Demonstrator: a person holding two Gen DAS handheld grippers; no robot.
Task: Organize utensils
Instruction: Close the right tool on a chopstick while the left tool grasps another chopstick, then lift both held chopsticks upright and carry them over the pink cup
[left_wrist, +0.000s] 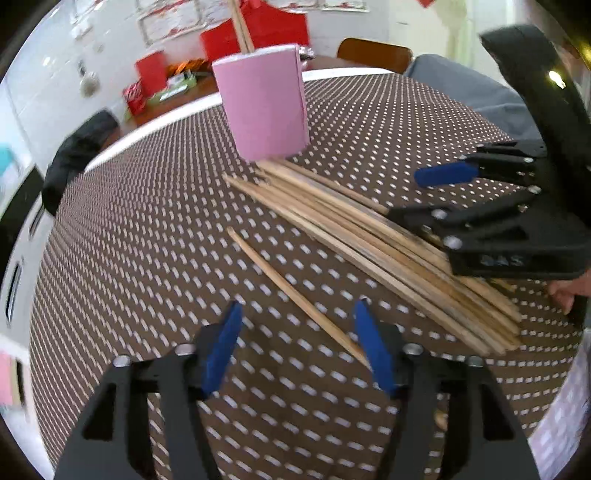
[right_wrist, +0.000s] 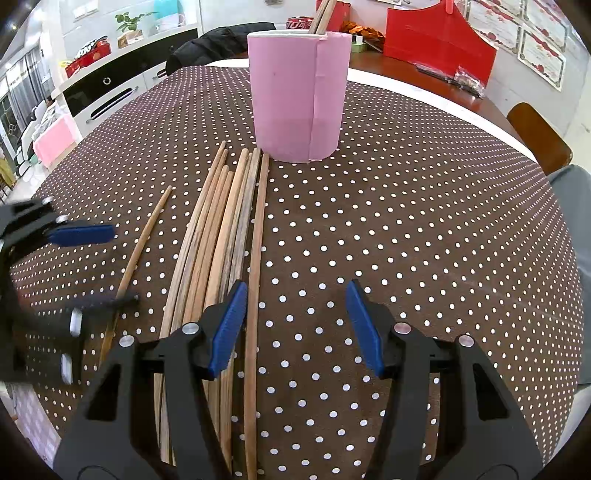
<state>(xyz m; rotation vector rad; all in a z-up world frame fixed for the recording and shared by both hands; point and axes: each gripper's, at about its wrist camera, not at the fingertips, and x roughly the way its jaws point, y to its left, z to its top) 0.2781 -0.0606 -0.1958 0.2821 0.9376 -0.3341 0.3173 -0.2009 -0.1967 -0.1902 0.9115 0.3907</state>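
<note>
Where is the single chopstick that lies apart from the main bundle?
In the right wrist view the single chopstick lies on the dotted tablecloth, left of the bundle of chopsticks and short of the pink holder; its near end lies by the left tool.

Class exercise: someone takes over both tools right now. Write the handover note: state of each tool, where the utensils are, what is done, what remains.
Left tool: open, empty, a lone chopstick lying between its fingers.
Right tool: open, empty, over the near end of the chopstick pile.
Pink holder: upright beyond the pile, at least two chopsticks already inside.
Left: pile and lone chopstick still lie on the dotted tablecloth.
</note>
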